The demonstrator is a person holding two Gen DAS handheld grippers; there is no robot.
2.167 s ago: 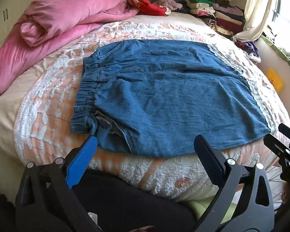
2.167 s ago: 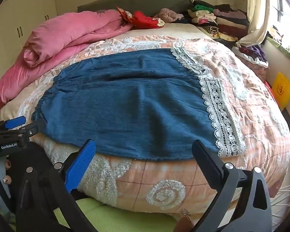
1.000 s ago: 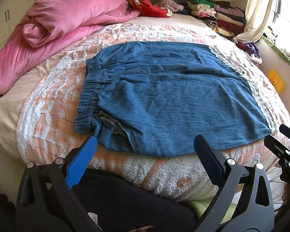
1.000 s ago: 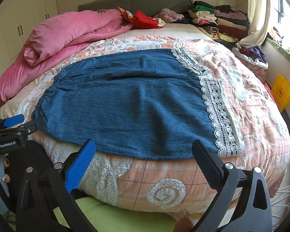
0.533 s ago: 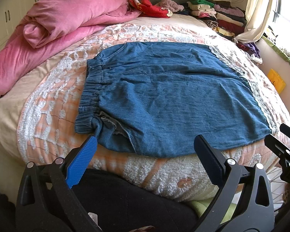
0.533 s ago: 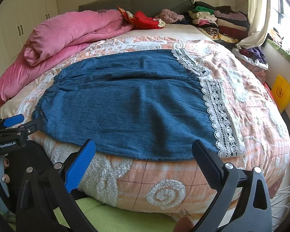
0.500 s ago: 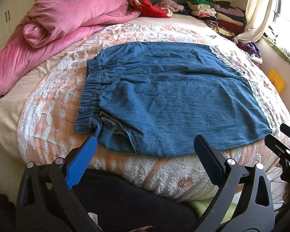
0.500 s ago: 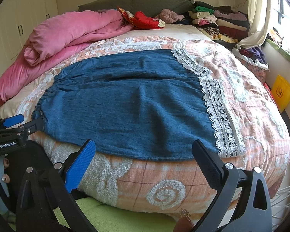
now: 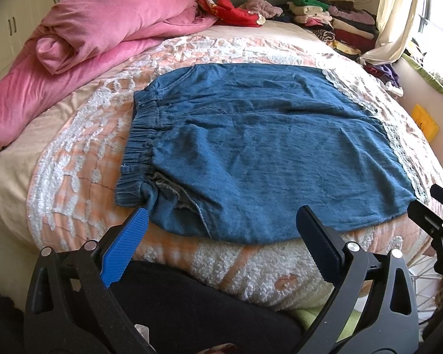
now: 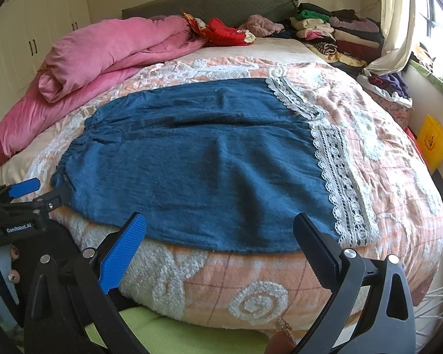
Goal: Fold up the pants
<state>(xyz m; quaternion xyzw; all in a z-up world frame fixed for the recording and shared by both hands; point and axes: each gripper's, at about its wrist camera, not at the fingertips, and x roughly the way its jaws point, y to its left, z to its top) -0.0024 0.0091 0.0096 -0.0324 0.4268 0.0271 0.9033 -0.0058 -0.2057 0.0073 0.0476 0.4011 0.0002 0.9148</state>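
Blue denim pants [image 9: 265, 153] with white lace hems lie flat across the bed, elastic waistband [image 9: 140, 144] at the left, lace trim [image 10: 336, 174] at the right. My left gripper [image 9: 221, 221] is open and empty, just short of the pants' near edge by the waistband corner. My right gripper [image 10: 218, 221] is open and empty at the near edge toward the lace hem. The left gripper also shows in the right wrist view [image 10: 41, 190], at the waistband corner. The right gripper shows in the left wrist view [image 9: 431, 203] by the hem corner.
The bed has a peach quilt [image 10: 369, 159] with white tufted patterns. A pink duvet [image 9: 103, 38] is bunched at the back left. Stacks of folded clothes [image 9: 333, 20] and a red garment [image 9: 236, 11] lie by the headboard. A yellow item [image 10: 434, 141] stands by the right wall.
Both grippers have crept slightly closer to the pants' near edge. The jaws stay open and the pants have not moved.
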